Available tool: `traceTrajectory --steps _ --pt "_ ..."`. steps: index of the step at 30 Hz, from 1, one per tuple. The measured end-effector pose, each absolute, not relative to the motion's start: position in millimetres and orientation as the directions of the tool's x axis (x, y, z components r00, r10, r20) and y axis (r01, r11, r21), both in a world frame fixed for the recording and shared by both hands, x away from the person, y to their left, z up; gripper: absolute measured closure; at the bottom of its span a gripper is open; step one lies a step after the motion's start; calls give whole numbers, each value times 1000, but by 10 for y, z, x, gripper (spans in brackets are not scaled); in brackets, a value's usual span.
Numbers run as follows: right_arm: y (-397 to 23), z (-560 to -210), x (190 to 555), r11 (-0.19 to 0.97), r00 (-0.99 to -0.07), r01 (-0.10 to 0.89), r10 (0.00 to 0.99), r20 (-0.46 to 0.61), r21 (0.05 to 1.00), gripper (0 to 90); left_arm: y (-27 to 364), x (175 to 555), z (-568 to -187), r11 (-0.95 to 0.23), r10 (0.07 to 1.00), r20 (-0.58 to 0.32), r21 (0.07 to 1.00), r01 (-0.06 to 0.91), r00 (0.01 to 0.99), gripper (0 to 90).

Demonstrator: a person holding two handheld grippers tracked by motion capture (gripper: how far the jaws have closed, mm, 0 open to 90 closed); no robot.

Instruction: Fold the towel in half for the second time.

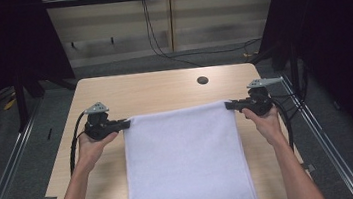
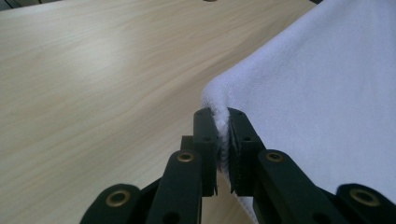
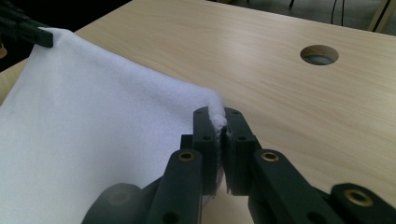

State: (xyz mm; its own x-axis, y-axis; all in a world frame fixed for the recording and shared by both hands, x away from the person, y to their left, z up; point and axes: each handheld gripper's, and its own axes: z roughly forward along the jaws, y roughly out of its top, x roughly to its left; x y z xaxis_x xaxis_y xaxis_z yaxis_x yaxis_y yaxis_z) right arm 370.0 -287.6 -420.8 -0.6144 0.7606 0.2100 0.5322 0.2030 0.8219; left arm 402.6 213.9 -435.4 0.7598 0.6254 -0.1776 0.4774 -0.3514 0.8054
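A white towel (image 1: 187, 163) lies spread down the middle of the wooden table (image 1: 153, 89), its near end hanging over the front edge. My left gripper (image 1: 128, 123) is shut on the towel's far left corner (image 2: 219, 100), which bunches between the black jaws. My right gripper (image 1: 227, 105) is shut on the far right corner (image 3: 215, 116). The far edge of the towel runs taut between the two grippers, a little above the tabletop. In the right gripper view the left gripper (image 3: 25, 30) shows at the top left, clamped on its corner.
A round cable hole (image 1: 202, 80) sits in the table's far right part (image 3: 319, 54). Bare tabletop lies beyond the towel and to both sides. Metal rails (image 1: 328, 142) run along the floor left and right of the table; black cables (image 1: 158, 46) trail behind it.
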Motion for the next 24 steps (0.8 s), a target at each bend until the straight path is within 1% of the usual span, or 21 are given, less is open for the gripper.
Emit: traceTrajectory --steps 4,7,13,16,18,20,24 --pt "-2867 -4095 3752 196 -605 520 771 197 831 847 2130 4096 -4263 -334 628 -176 819 467 758 837" --pt "-2845 -3991 3793 210 -606 510 776 175 834 847 2085 4184 -4113 -348 634 -141 826 444 760 838" --pt "-2873 -3844 3885 214 -588 509 794 156 834 850 2102 4260 -3914 -306 647 -146 849 430 748 839" --pt "-2901 -3739 3922 201 -588 493 794 154 847 852 2095 4211 -3779 -320 642 -102 865 387 760 839" --pt "-2898 -3709 3922 200 -589 486 794 151 851 852 2090 4198 -3748 -321 641 -95 868 378 762 839" --pt "-2908 -3641 3924 201 -594 471 792 140 859 853 2101 4186 -3703 -298 633 -105 881 367 767 839" --pt "-2929 -3666 3908 190 -596 476 787 156 859 853 2109 4180 -3735 -302 630 -105 880 368 770 838"
